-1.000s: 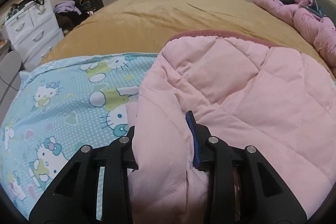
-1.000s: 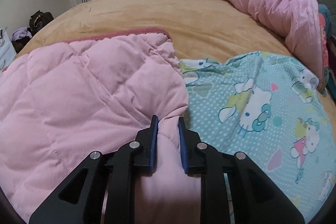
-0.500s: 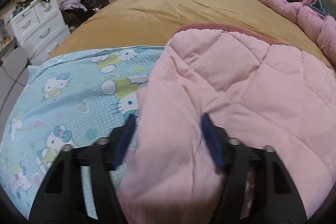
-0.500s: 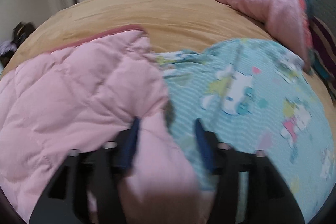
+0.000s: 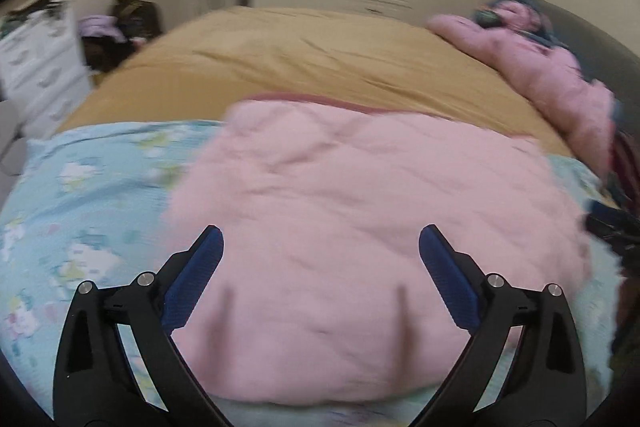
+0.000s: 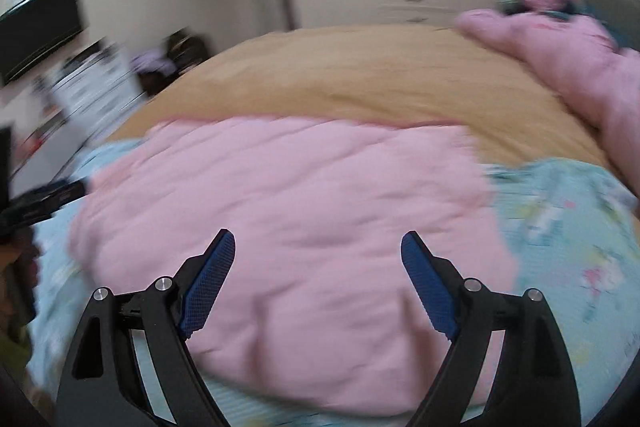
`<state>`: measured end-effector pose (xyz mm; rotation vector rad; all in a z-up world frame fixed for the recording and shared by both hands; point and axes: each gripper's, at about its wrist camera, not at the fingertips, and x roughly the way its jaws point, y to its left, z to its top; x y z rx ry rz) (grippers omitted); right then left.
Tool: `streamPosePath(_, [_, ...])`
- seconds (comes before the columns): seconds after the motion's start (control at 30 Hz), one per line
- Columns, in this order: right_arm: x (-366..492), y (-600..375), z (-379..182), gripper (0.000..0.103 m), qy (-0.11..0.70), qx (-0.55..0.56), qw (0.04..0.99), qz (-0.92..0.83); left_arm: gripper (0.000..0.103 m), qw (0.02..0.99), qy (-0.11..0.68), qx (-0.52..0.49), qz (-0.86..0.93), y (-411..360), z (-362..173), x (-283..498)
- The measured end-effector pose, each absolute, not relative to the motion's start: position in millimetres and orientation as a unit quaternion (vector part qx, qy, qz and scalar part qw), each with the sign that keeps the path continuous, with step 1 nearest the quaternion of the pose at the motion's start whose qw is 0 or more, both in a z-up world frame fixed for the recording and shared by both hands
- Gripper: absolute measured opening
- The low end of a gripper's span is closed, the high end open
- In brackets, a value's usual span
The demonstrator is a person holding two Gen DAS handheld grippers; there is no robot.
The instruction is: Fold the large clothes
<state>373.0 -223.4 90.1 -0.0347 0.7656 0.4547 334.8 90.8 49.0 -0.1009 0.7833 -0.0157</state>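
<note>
Both my tongs, left [image 5: 320, 251] and right [image 6: 318, 257], have just spread wide, released above the folded pink quilted garment [image 5: 360, 207] on the bed [image 5: 304, 55].

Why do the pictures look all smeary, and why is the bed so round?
Left wrist view: motion blur smears the pink quilted garment and the cartoon sheet; only the open left gripper is sharp. Right wrist view: same blur, open right gripper crisp. The fisheye lenses bulge the bed.
</note>
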Motion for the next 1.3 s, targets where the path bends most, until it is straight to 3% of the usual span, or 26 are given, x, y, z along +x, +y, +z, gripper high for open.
streamPosePath(0.23, [387.4,-186.0,52.1,0.086,0.425,-0.083,0.875,0.216,0.092,0.891,0.453,-0.005,-0.031,44.3,7.1,358.7])
streamPosePath(0.53, [394.2,-177.5,6.5,0.091,0.431,-0.084,0.879,0.183,0.095,0.895,0.447,0.0,-0.014,43.4,-38.5,358.9])
streamPosePath(0.8, [388.8,-180.6,27.3,0.092,0.432,-0.078,0.877,0.193,0.094,0.897,0.442,-0.016,-0.008,45.4,-20.5,349.6])
streamPosePath(0.9, [376.9,-186.5,34.2,0.099,0.424,-0.076,0.88,0.2,0.094,0.898,0.44,-0.018,-0.001,45.2,-12.4,341.3])
streamPosePath(1.3, [342.2,-193.2,50.6,0.099,0.411,-0.07,0.885,0.206,0.094,0.904,0.427,-0.017,0.025,46.7,14.2,314.8])
